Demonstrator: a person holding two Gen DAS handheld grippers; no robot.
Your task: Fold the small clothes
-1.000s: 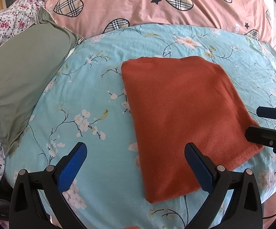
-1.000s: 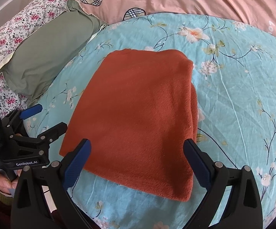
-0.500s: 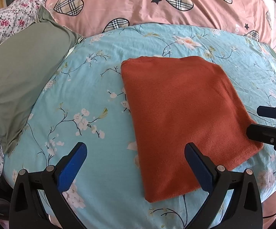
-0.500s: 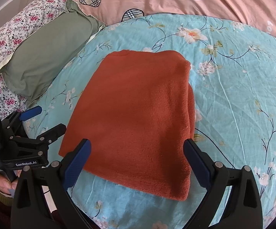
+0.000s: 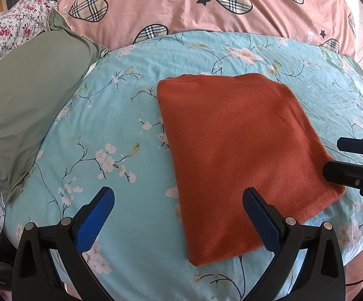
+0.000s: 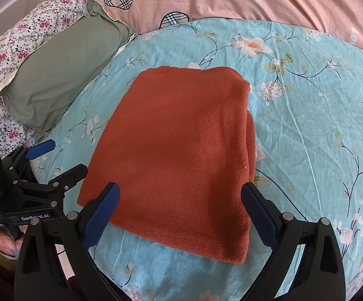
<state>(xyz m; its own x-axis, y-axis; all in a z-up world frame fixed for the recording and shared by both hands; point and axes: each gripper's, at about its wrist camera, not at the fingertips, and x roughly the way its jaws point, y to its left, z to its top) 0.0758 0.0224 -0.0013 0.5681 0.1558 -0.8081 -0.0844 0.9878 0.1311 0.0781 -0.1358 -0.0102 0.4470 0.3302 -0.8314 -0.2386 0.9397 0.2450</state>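
Left wrist view: the rust-orange garment (image 5: pixel 239 160) is lying folded into a compact rectangle on the blue floral cover (image 5: pixel 111 135), toward its near right part

Right wrist view: the same garment (image 6: pixel 179 155) is showing stacked layers along its right edge, its near hem sitting just beyond the right gripper (image 6: pixel 180 213)

Left gripper (image 5: pixel 179 209): jaws are standing wide apart and gripping nothing, hovering over the cover's near edge with one blue pad (image 5: pixel 259 215) above the garment's near left corner

Right gripper state: also spread wide and empty, hanging above the garment's near edge without pinching it

Change over the last second: almost nothing is moving; the garment is keeping its shape and place, and both tools are staying released, drifting only slightly

Meaning for the task: this piece is looking finished, since no loose sleeve or flap is sticking out; the fold is probably done and the hands are likely waiting or backing off

Surroundings: a green pillow (image 5: pixel 23 115) is resting at the cover's far left corner, a pink heart-print quilt (image 5: pixel 206 7) is running along the far edge
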